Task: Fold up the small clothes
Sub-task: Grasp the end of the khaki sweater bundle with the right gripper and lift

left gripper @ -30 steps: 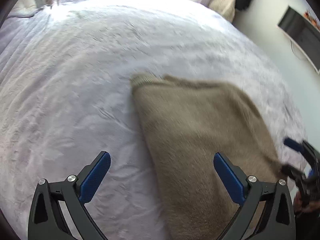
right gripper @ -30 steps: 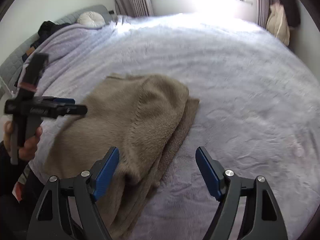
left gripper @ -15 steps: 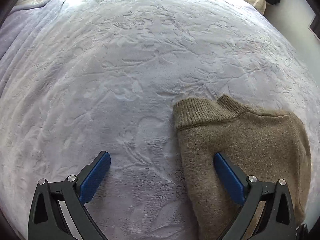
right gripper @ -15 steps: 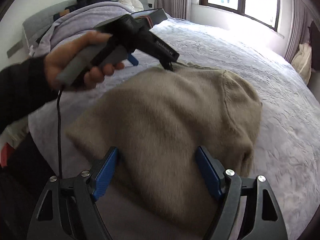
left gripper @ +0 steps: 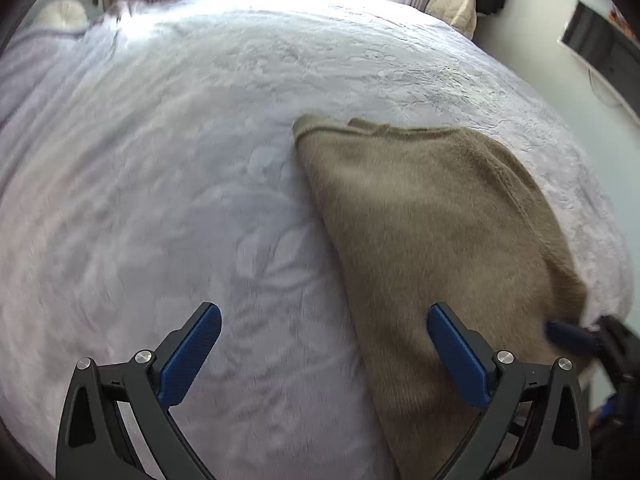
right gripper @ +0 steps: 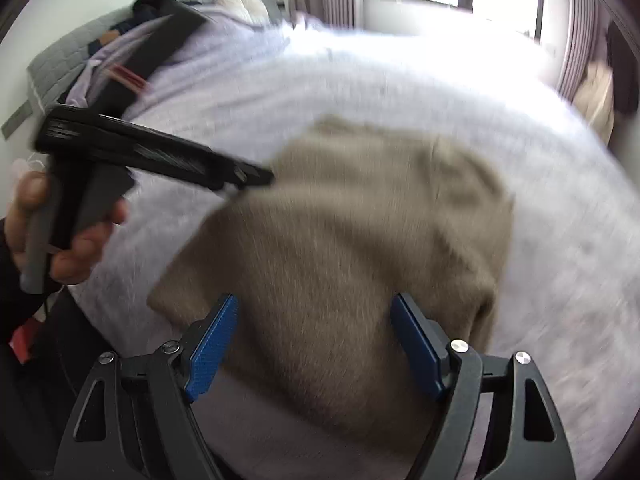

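Knitwear is what we are working on: a tan sweater (left gripper: 432, 232) lying partly folded on the pale bedspread (left gripper: 160, 200), near the edge of the bed closest to us. Our left gripper (left gripper: 324, 354) hangs with its jaws spread wide and nothing between them, and the sweater lies to its right, its long axis running away from us toward the ribbed hem at the far end. Our right gripper (right gripper: 314, 346) is likewise spread, poised directly above the near end of the sweater, so we judge the right hand better placed for the next fold.
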Demonstrator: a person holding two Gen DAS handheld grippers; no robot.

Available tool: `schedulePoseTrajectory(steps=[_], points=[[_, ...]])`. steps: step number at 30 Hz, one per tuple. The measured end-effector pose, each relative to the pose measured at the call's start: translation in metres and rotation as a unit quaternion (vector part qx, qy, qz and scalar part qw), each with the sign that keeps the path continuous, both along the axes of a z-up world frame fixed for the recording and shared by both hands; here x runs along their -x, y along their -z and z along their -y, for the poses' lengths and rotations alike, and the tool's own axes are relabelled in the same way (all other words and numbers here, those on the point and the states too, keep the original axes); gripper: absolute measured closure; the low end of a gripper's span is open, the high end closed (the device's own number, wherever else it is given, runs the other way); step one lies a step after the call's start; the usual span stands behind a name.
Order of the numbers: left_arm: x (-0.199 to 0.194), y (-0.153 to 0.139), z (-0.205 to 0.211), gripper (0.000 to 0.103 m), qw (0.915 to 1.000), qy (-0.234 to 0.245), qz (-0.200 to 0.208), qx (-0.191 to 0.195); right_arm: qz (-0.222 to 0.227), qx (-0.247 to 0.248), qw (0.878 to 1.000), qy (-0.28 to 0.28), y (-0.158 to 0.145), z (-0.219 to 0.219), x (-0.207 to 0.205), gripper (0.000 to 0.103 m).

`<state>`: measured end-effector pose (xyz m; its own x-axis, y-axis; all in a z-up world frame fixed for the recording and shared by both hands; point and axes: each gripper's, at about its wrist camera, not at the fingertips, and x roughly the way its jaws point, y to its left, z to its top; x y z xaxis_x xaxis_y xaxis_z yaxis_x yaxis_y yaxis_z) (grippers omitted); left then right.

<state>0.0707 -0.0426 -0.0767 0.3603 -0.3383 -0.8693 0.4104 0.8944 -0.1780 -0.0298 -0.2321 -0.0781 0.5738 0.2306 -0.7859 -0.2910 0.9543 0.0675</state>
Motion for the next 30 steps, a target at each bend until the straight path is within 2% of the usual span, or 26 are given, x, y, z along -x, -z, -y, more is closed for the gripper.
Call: schedulePoseTrajectory(steps=[2,4,6,7,9,12,14,17,19,22,23,24,25,26,28,30], points=[[0.005,0.007,-0.012,0.0,0.9998,0.012,-0.014,0.011,0.0,0.003,1.0,-0.005,0.005,0.004,0.011,0.022],[0.015,0.006,-0.019,0.0,0.9998,0.019,-0.009,-0.006,0.009,0.017,1.0,-0.016,0.001,0.008,0.028,0.022],[0.022,0.001,-0.024,0.0,0.9994,0.024,-0.002,-0.023,0.015,0.01,1.0,-0.014,-0.01,0.017,0.041,0.021],[0.023,-0.003,-0.026,0.0,0.9995,0.026,0.0,-0.016,0.019,0.0,1.0,-0.008,-0.017,0.025,0.044,0.021],[0.016,-0.011,-0.03,0.0,0.9993,0.02,-0.006,0.031,0.032,-0.021,0.999,0.012,-0.029,0.043,0.045,0.021],[-0.012,-0.008,-0.018,0.0,0.9918,0.016,-0.066,0.108,0.032,-0.051,0.996,0.07,-0.038,0.079,0.018,0.02],[-0.026,0.002,0.001,0.0,0.986,0.025,-0.102,0.129,0.005,-0.079,0.991,0.104,-0.03,0.099,-0.009,0.02],[-0.034,0.025,0.038,0.0,0.9832,0.052,-0.137,0.109,-0.056,-0.143,0.98,0.128,-0.006,0.113,-0.058,0.02],[-0.036,0.041,0.05,0.0,0.9758,0.067,-0.167,0.125,-0.089,-0.184,0.973,0.104,0.013,0.111,-0.074,0.018],[-0.04,0.05,0.057,0.0,0.9739,0.062,-0.172,0.135,-0.096,-0.225,0.965,0.099,0.037,0.11,-0.089,0.017],[-0.04,0.051,0.06,0.0,0.9745,0.063,-0.168,0.135,-0.092,-0.232,0.963,0.1,0.042,0.109,-0.093,0.019],[-0.039,0.05,0.062,0.002,0.9761,0.067,-0.16,0.132,-0.087,-0.237,0.963,0.094,0.041,0.107,-0.095,0.032],[-0.036,0.047,0.063,0.013,0.9787,0.073,-0.145,0.126,-0.083,-0.241,0.963,0.087,0.042,0.104,-0.097,0.041],[-0.031,0.042,0.064,0.02,0.9807,0.086,-0.124,0.124,-0.076,-0.237,0.965,0.087,0.042,0.102,-0.097,0.046],[-0.024,0.033,0.06,0.042,0.9818,0.094,-0.105,0.127,-0.06,-0.225,0.969,0.084,0.037,0.096,-0.094,0.059],[-0.021,0.022,0.054,0.05,0.9816,0.098,-0.095,0.133,-0.043,-0.209,0.974,0.079,0.028,0.087,-0.092,0.062]])
